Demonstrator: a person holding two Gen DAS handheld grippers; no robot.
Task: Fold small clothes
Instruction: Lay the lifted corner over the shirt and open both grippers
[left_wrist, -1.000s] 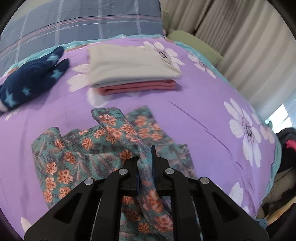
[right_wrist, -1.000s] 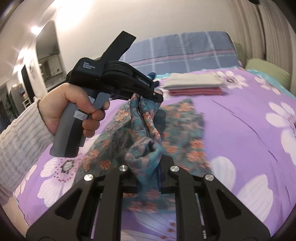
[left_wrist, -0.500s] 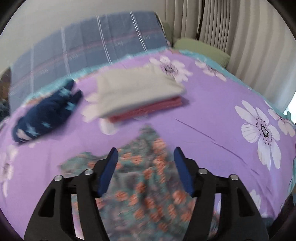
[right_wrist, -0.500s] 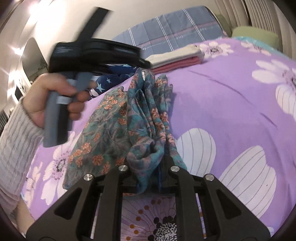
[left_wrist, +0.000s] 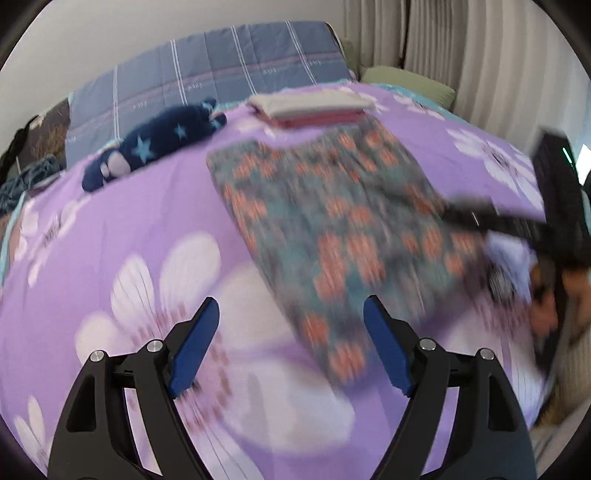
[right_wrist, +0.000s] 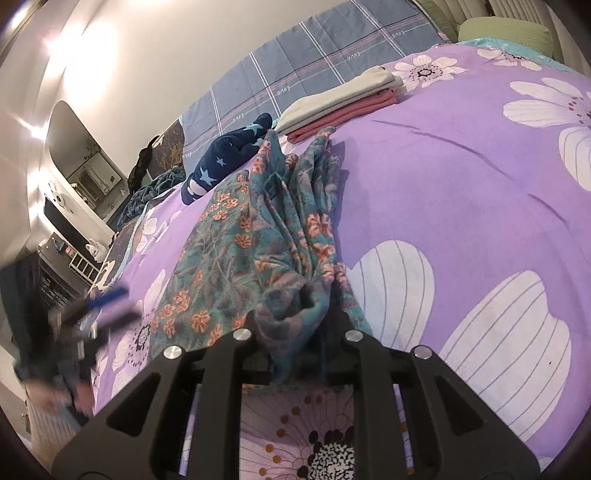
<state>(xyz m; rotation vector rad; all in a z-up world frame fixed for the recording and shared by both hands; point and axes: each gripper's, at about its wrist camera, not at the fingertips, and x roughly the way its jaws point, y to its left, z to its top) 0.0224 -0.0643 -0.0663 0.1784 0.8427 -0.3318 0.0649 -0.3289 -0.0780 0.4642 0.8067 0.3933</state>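
A teal garment with orange flowers (left_wrist: 332, 221) lies spread on the purple flowered bedsheet (left_wrist: 147, 206), blurred in the left wrist view. My left gripper (left_wrist: 290, 347) is open and empty, hovering over the sheet at the garment's near left edge. My right gripper (right_wrist: 295, 332) is shut on a bunched end of the same garment (right_wrist: 258, 236), which trails away from it toward the folded pile. The right gripper shows blurred at the right of the left wrist view (left_wrist: 517, 225). The left gripper shows blurred at the lower left of the right wrist view (right_wrist: 88, 310).
A folded pile, beige on pink (left_wrist: 314, 109) (right_wrist: 343, 103), sits at the far side of the bed. A navy star-patterned item (left_wrist: 159, 136) (right_wrist: 229, 155) lies left of it. A blue plaid pillow (left_wrist: 221, 85), a green cushion (left_wrist: 410, 83) and curtains stand behind.
My left gripper let go of the garment, opened and swung away to the left. The garment dropped and spread flatter on the sheet. My right gripper still holds its end.
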